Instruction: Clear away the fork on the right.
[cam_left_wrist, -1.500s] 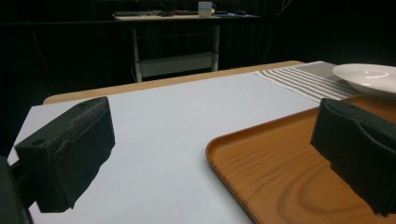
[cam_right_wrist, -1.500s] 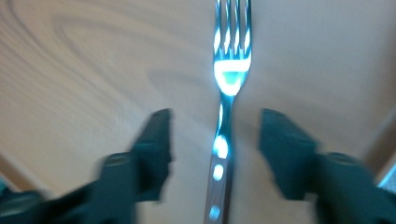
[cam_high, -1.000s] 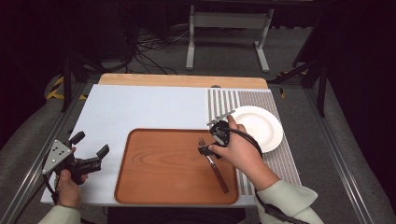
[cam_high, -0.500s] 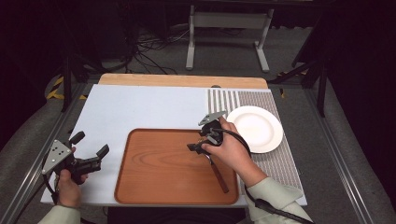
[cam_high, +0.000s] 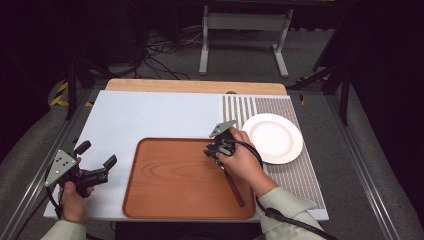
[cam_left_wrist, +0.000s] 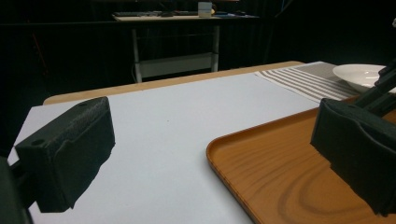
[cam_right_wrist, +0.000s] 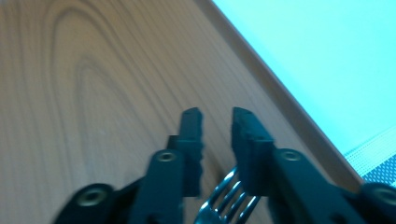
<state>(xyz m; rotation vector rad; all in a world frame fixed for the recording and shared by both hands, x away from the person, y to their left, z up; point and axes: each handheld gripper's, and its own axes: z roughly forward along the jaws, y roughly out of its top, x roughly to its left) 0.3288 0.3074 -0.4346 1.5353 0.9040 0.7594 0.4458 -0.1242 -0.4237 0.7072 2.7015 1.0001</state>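
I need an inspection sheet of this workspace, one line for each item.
Surface: pale mat on the table, striped cloth at its right.
Job's things: fork on the wooden tray; white plate on the cloth, bare.
Clutter: nothing seen.
Grippers: right gripper, jaws just closing, tines between them, contact unclear; left gripper open, beside the tray.
Cables: one trails from the right gripper over the sleeve.
Surroundings: dark room, metal stand, floor cables.

white plate: on striped mat | blue-grey mat: bare
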